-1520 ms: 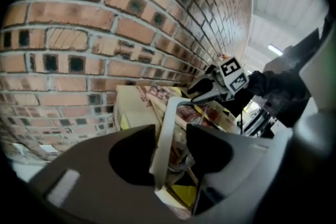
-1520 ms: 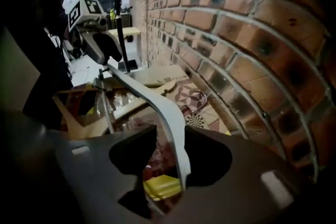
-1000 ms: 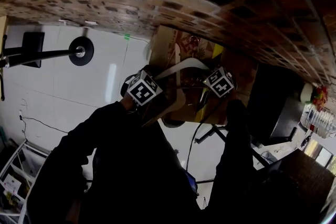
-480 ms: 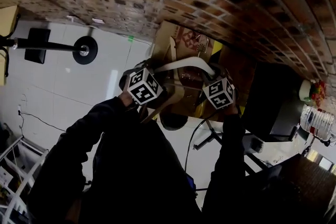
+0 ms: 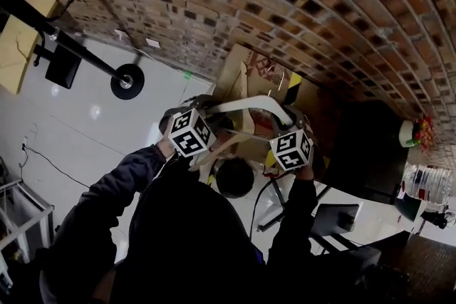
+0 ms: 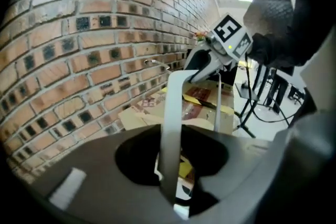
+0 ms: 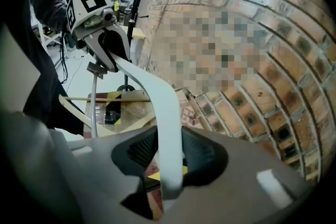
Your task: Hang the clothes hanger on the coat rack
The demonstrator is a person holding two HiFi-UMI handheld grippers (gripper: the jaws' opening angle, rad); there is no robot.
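The white clothes hanger (image 5: pixel 249 105) is held in the air, well apart from the coat rack (image 5: pixel 127 81). The left gripper (image 6: pixel 173 186) is clamped on one hanger arm. The right gripper (image 7: pixel 169 176) is clamped on the other.

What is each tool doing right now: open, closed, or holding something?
Left tool: closed on the white hanger.
Right tool: closed on the same hanger.
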